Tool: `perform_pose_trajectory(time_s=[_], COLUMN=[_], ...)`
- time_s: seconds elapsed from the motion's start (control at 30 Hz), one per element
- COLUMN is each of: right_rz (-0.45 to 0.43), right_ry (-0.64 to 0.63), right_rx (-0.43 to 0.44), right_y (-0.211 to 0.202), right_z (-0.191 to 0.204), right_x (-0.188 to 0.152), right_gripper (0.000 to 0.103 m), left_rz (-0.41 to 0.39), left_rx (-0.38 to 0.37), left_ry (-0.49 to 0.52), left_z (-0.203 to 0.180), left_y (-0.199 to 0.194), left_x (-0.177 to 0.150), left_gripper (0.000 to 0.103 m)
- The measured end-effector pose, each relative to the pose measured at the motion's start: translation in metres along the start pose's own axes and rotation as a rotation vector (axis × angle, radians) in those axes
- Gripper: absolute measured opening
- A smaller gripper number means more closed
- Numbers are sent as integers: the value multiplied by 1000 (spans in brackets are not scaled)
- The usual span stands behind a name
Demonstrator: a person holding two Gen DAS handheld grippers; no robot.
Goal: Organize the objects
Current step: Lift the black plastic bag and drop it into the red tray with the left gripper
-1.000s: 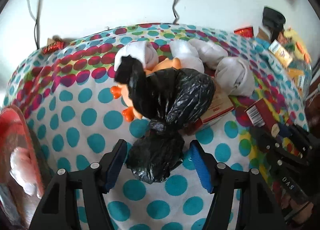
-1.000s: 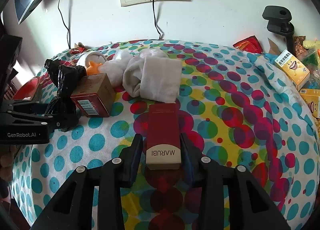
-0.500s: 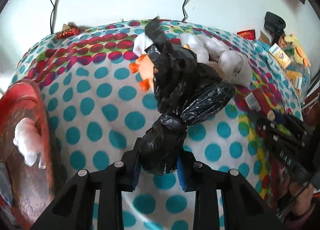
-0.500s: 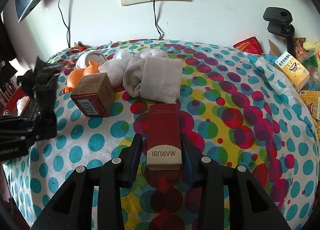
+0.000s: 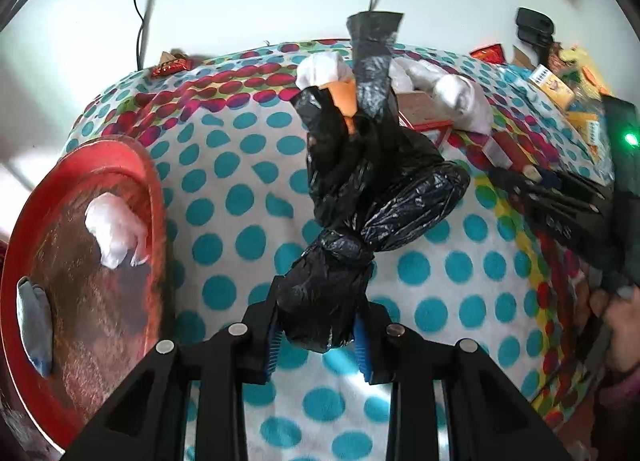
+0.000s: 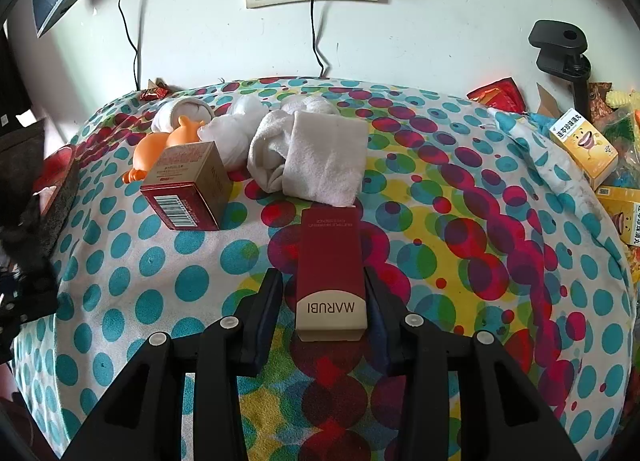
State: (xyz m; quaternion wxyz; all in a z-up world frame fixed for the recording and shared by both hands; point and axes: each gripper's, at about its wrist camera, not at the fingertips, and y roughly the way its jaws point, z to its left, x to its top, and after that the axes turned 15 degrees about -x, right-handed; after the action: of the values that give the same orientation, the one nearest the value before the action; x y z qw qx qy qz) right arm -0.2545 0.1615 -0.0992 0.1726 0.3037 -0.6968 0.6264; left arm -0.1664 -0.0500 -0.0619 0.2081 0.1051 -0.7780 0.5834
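My left gripper (image 5: 320,301) is shut on the knotted end of a black plastic bag (image 5: 360,189), which hangs off the dotted tablecloth (image 5: 240,197). The bag hides part of an orange toy (image 5: 344,97). A red MARUBI box (image 6: 330,245) lies flat on the cloth between the fingers of my right gripper (image 6: 322,281). The right finger sits against the box and a sliver of cloth shows at the left finger, so the jaws stand open around it. The right gripper (image 5: 560,213) also shows at the right of the left wrist view.
A red tray (image 5: 154,189) at the table's left holds a white wad (image 5: 114,229) and a blue-grey cloth (image 5: 34,329). A brown-red box (image 6: 188,189), the orange toy (image 6: 160,149) and white socks (image 6: 316,157) lie mid-table. Yellow boxes (image 6: 584,149) and a black clamp (image 6: 560,49) crowd the right.
My left gripper closed on the black bag's knotted end, lifted it off the toy and box, and carried it left towards the red tray. The right gripper stayed put around the red box.
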Motion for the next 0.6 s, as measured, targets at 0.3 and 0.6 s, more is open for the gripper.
perform_pose_trajectory(time_s=[0.3, 0.6], right_rz=[-1, 0], right_ry=[-6, -8], right_rx=[-2, -3], right_y=[0, 0], right_z=[2, 2], right_x=[0, 0], right_gripper=[41, 41], left_rz=[-19, -51], left_rx=[36, 91], left_ry=[-49, -169], left_z=[21, 74], left_y=[-34, -74], left_x=[-15, -33], left_gripper=[30, 30])
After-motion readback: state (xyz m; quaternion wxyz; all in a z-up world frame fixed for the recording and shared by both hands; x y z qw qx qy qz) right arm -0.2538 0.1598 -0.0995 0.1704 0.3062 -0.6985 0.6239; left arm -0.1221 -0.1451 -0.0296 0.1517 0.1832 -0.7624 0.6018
